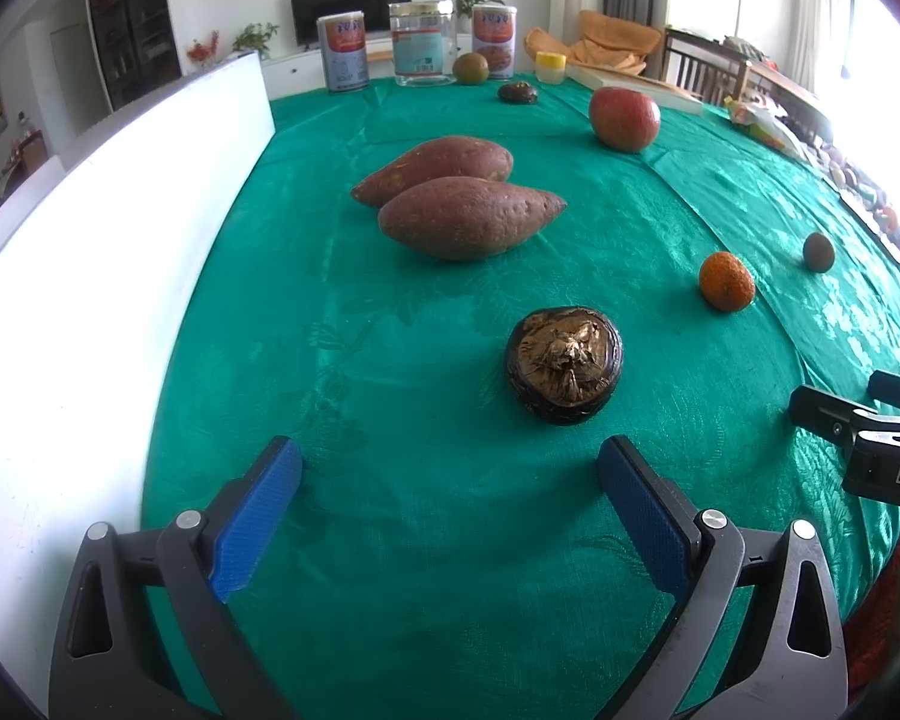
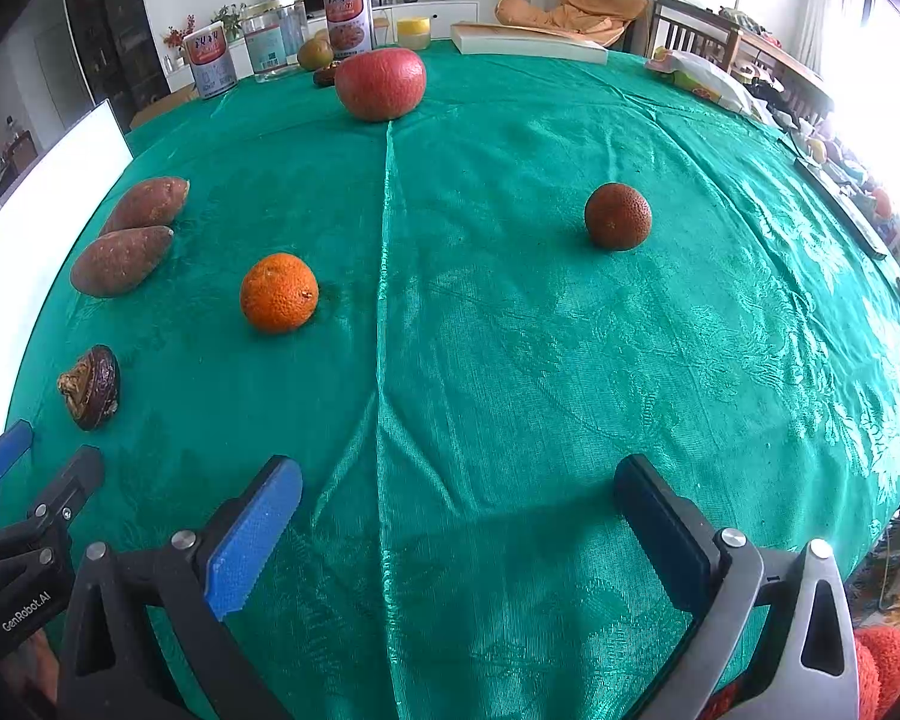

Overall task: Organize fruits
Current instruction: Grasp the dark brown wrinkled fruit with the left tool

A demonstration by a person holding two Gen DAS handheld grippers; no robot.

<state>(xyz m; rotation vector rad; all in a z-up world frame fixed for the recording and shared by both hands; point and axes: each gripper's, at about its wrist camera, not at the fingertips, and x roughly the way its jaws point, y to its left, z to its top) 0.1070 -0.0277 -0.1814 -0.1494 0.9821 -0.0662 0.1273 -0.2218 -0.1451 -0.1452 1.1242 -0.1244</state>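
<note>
Both claws hang low over the green-clothed desk [image 2: 510, 330], each spread wide and holding nothing. The left claw [image 1: 450, 468] faces the dark water chestnut [image 1: 564, 365], which sits just ahead and slightly right of its gap, papery crown tipped up toward the camera, so it looks like the likely first pick. The right claw [image 2: 459, 483] looks out on open cloth, with the bright orange [image 2: 279, 293] ahead to its left and a darker orange [image 2: 618, 216] ahead to its right, well apart. The two sweet potatoes [image 1: 471, 217] already lie touching side by side, as if paired; their long axes run across the left view, pointed ends to the right. The red apple [image 2: 380, 84] stands further back, and a second chestnut [image 1: 517, 92] near the tins [image 1: 343, 51]. My guess: like is being gathered with like.
</note>
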